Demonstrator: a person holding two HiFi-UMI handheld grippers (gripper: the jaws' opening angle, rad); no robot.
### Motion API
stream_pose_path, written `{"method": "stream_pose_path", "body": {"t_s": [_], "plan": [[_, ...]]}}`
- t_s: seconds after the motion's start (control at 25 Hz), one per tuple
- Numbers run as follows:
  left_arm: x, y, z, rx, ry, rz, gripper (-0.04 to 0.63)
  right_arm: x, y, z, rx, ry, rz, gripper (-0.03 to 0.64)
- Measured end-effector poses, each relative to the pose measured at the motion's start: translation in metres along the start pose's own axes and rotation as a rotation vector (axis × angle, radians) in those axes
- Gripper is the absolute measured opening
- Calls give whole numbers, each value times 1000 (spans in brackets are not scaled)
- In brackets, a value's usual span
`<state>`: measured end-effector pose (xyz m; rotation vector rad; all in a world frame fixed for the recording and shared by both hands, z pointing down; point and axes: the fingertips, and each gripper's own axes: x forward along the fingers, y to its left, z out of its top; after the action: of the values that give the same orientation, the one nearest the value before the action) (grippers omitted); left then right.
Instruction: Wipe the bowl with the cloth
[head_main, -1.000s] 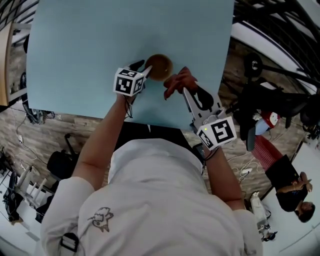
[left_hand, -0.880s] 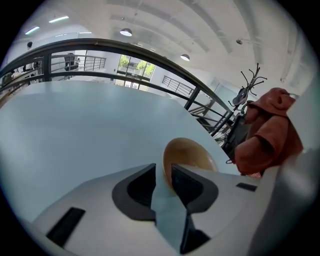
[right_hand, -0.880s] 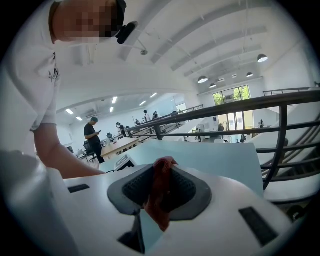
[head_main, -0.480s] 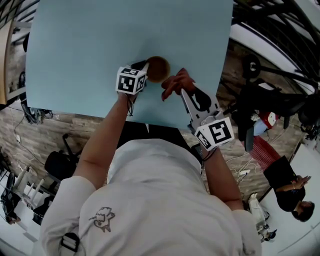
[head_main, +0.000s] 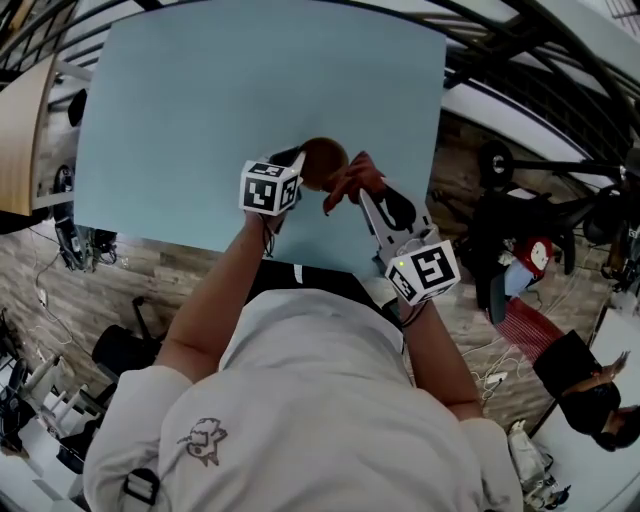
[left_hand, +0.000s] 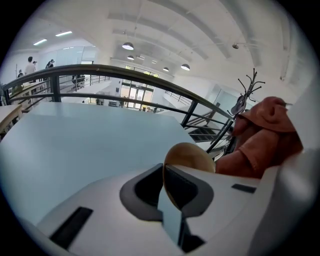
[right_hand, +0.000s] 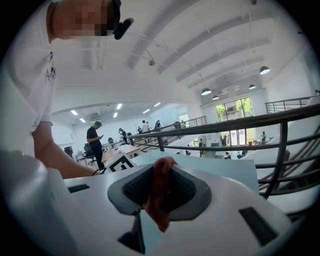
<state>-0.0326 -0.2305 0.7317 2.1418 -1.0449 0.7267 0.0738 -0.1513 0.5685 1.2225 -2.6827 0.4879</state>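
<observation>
A small brown bowl (head_main: 322, 160) hangs above the light blue table (head_main: 200, 100), tipped on its edge. My left gripper (head_main: 298, 160) has just closed its jaws, and they now pinch the bowl's rim (left_hand: 192, 157). In the left gripper view, that gripper (left_hand: 164, 172) has the thin rim between its pads. A rust-red cloth (head_main: 350, 182) hangs bunched just right of the bowl. My right gripper (head_main: 362, 194) is shut on it. The right gripper view shows the cloth (right_hand: 159, 200) clamped in that gripper (right_hand: 160, 175) and drooping from the jaws. Cloth (left_hand: 265, 135) and bowl are close together; I cannot tell whether they touch.
The table's near edge runs just behind both grippers, with wood floor below it. A dark railing (head_main: 520, 60) runs along the right side. Dark equipment (head_main: 520, 230) and a person (head_main: 600, 420) are at the right. Several people (right_hand: 95, 142) stand far off.
The left gripper's jaws have shut on the bowl's rim and raised the bowl off the table. The right gripper has risen too, with the cloth still in it.
</observation>
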Motion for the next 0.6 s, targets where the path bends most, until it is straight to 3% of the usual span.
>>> {"method": "stream_pose_path", "body": {"t_s": [0.32, 0.6], "plan": [[-54, -21, 63, 54, -125, -1, 25, -14, 1, 56, -70, -110, -23, 97], [-108, -45, 106, 107, -217, -10, 25, -21, 25, 98, -137, -179, 23, 97]]}}
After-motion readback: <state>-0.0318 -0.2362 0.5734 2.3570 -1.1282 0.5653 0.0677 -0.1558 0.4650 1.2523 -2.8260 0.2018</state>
